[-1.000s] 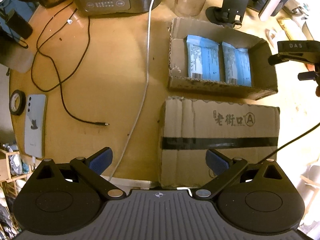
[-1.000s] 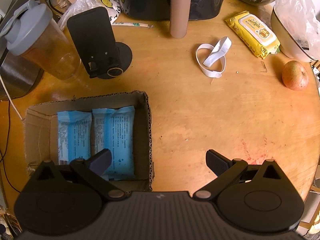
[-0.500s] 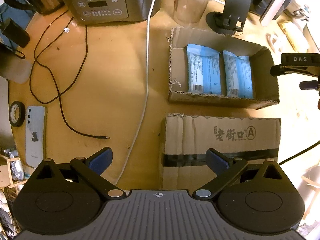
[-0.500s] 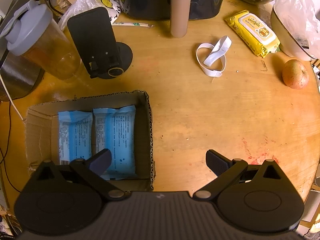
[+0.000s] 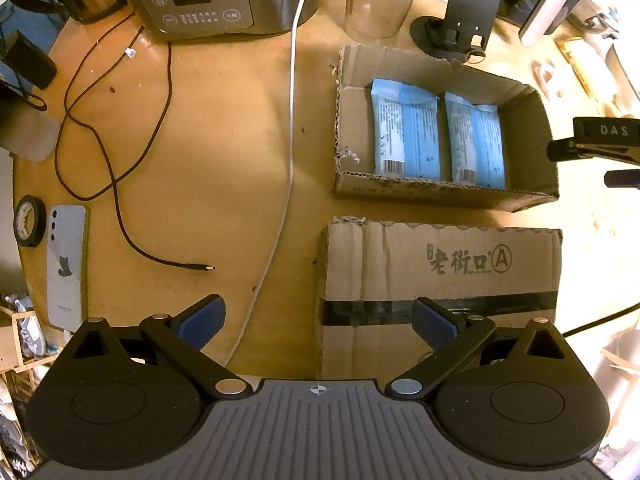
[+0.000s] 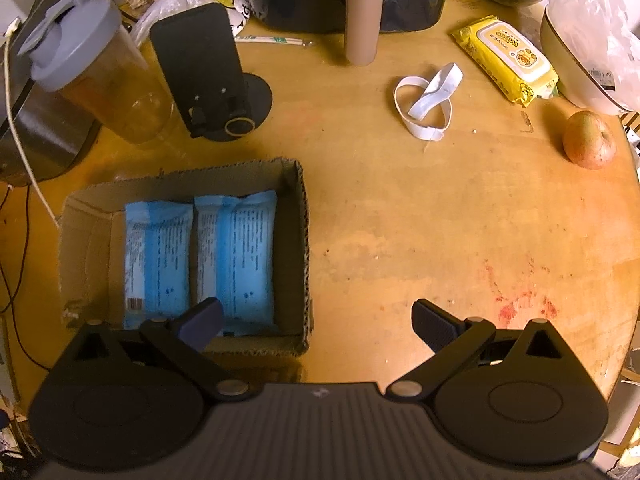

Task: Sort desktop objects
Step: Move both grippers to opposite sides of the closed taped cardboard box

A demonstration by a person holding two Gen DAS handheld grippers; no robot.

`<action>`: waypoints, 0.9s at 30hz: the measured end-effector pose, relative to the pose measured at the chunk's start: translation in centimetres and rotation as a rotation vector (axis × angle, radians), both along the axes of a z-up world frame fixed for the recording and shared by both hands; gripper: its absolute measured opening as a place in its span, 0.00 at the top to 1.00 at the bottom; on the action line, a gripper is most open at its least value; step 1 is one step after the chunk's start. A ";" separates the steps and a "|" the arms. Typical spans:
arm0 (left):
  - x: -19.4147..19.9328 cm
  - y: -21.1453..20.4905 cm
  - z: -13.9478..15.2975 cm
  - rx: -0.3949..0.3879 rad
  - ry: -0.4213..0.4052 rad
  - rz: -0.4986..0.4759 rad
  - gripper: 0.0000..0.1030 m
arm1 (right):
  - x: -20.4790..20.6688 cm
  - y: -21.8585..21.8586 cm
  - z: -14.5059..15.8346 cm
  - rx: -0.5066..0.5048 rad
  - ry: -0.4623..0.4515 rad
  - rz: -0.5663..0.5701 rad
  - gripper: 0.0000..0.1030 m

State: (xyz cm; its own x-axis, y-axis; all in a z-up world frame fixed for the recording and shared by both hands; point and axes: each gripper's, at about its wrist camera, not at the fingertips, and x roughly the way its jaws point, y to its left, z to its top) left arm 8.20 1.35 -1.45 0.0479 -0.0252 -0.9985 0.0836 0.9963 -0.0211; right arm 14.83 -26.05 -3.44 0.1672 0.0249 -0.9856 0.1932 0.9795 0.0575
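Both tools released, nothing in either. My left tool [image 5: 318, 318] hangs over the near edge of the surface [image 5: 224, 152], jaws wide: one fingertip above bare wood beside the white cable [image 5: 291, 120], the other over the closed taped carton [image 5: 440, 280]. My right tool [image 6: 316, 318] also spread; its left fingertip sits over the near end of the open cardboard box [image 6: 304, 248], the other over bare wood.

Task items: two blue packets [image 6: 200, 260] already lie flat side by side in the open box, which sits just beyond the taped carton. Loose stuff not yet sorted, by my read: black charging cable [image 5: 116, 184] and phone [image 5: 66, 264] with tape roll [image 5: 28, 226] at the left edge; further out on the right, white elastic band [image 6: 426, 102], yellow wet-wipes pack [image 6: 506, 58], apple [image 6: 588, 146] near the rim.

Risks from here:
- White cable runs right past my left tool; a sweep toward the black cable could snag it and tug the cooker [image 5: 200, 4] at the back.
- Phone lies close to the rim; a sloppy pinch could slide it off.
- Apple is round and near the rim, likely to roll if nudged.
- Elastic band is flat and limp; jaws may close on wood.
- Shaker bottle [image 6: 96, 80] and phone stand [image 6: 208, 76] stand right behind the box; overreach could tip them.
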 end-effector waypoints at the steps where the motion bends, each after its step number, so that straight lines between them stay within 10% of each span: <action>1: 0.0 0.0 0.0 -0.001 0.000 0.000 0.01 | -0.3 0.1 0.1 0.001 -0.001 0.002 0.00; 27: -0.3 0.0 0.1 -0.002 -0.005 -0.002 0.01 | -7.4 2.0 0.5 0.031 0.034 0.034 0.00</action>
State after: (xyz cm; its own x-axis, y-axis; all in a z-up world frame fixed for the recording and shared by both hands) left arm 7.89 1.36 -1.38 0.0524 -0.0275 -0.9982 0.0858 0.9960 -0.0230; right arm 7.40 -24.05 -2.93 0.1319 0.0608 -0.9894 0.1619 0.9834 0.0820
